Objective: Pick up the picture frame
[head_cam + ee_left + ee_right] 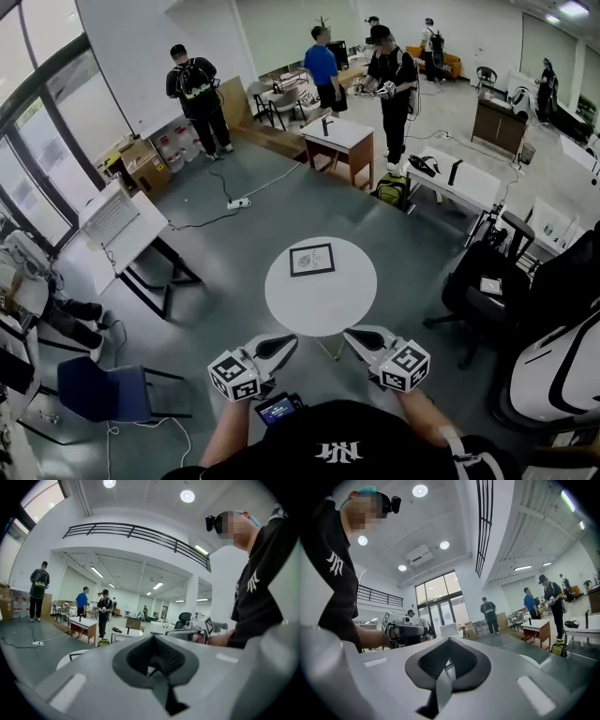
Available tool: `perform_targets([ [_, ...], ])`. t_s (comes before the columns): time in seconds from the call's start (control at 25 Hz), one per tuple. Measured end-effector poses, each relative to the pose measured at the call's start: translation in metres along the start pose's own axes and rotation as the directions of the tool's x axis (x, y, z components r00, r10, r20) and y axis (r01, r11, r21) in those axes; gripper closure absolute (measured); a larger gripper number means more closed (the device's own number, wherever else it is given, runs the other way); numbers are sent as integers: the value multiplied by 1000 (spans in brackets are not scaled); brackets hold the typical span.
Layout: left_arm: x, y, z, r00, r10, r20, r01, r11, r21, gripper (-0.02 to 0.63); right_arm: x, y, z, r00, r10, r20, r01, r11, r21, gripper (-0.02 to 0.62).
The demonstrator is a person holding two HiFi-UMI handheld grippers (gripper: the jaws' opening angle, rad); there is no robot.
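Observation:
A black picture frame (311, 259) lies flat on the far side of a round white table (323, 305). Both grippers hang just short of the table's near edge, tips turned towards each other. My left gripper (281, 346) is shut and holds nothing. My right gripper (357, 338) is also shut and empty. In the left gripper view the shut jaws of the left gripper (157, 660) face the right gripper (199, 629), with a corner of the frame (77, 655) low at left. In the right gripper view the right gripper (447, 663) faces the left gripper (401, 631).
A black office chair (492, 286) stands right of the round table and a blue chair (103, 389) at the lower left. A white desk (127, 230) is to the left. Further back are a wooden-legged table (339, 139), cables on the floor and several people standing.

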State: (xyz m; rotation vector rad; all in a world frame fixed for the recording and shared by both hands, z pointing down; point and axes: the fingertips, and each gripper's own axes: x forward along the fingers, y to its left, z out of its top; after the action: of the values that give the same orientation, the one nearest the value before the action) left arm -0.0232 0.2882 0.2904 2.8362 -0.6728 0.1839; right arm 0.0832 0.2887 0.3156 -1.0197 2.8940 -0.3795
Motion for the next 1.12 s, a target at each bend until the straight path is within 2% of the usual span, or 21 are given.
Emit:
perform_targets([
  [0.4,40,57,1,999,38,12,-37,999,-17,603,24,-67,-7,1000,1,-27,-1,1000,20,597],
  [0.56,47,93,-3,999,42,8,-41,997,-59,603,48,-88,-11,999,-9,-46,11,999,36,597],
  [0.84,63,168,7,1000,-11,16,13,996,-92,603,103,-127,-4,993,-81,-83,86,994,60,597],
  [1.12,61,249,31,997,-74,4,74,994,-75,603,184,-153,24,987,-136,-86,139,990,35,597],
])
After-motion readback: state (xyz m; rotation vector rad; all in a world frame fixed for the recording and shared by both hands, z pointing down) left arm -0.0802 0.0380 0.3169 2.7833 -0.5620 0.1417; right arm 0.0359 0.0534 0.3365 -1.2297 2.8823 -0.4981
